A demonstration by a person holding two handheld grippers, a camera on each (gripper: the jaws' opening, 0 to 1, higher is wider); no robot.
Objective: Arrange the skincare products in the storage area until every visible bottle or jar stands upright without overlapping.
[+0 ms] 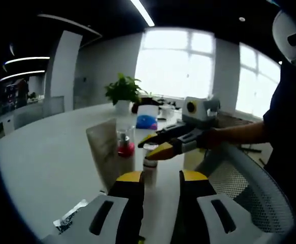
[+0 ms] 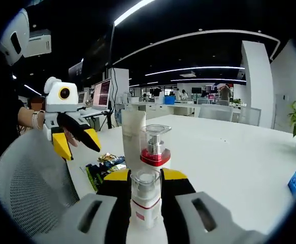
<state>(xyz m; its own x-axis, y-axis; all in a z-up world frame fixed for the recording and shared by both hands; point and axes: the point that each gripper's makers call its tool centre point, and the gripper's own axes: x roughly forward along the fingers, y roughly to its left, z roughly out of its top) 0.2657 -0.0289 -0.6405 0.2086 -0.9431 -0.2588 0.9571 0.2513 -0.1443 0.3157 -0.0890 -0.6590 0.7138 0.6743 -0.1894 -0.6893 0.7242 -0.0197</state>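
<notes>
My right gripper [image 2: 146, 175] is shut on a small white bottle [image 2: 145, 201] with a clear cap, held upright on the white table [image 2: 229, 157]. Just behind it stand a clear bottle with a red inside [image 2: 155, 145] and a tall pale tube [image 2: 132, 133]. In the left gripper view the same tube [image 1: 104, 147], red-filled bottle [image 1: 126, 142] and small white bottle [image 1: 150, 163] stand ahead, with the right gripper [image 1: 154, 146] coming in from the right around the small bottle. My left gripper [image 1: 161, 178] is open, nothing between its jaws; it hangs above the chair [image 2: 83, 152].
A grey mesh chair [image 1: 241, 188] stands at the table's edge. Flat packets [image 2: 104, 168] lie on the table near the bottles, another [image 1: 69, 221] by my left jaws. A potted plant [image 1: 122, 91] and a blue-and-white container [image 1: 148, 117] stand farther back.
</notes>
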